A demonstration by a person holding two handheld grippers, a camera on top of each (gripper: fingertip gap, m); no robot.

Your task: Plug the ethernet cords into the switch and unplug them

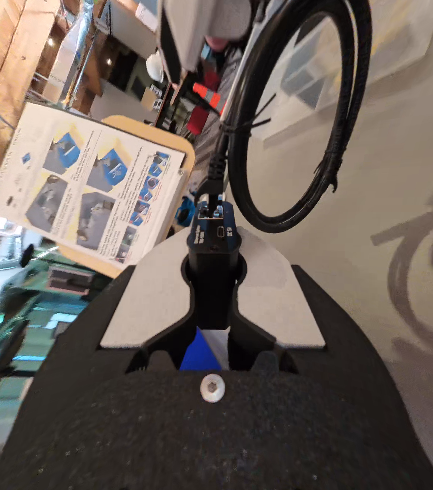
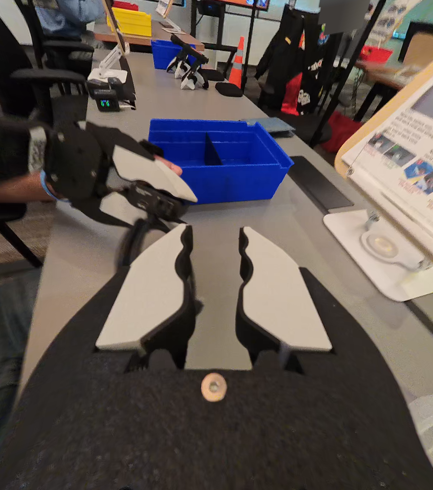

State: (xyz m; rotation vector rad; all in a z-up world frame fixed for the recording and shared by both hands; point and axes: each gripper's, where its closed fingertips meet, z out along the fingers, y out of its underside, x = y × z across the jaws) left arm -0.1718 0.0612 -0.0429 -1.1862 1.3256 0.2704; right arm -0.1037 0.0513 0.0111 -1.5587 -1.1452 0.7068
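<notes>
Two grippers: left (image 1: pixel 214 240) clamped on switch (image 1: pixel 212 233), cord (image 1: pixel 216 169) plugged; right (image 2: pixel 215 230) apart, empty; possible slippage under cord pull.

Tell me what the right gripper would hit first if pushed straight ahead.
The right gripper is open with bare grey table ahead. Likely first contact: the blue bin's near wall, though depth is hard to judge.

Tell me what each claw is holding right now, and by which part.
The left claw grips the black switch by its two side faces, a cord plugged into its far end. The right claw is open, holding nothing.
</notes>
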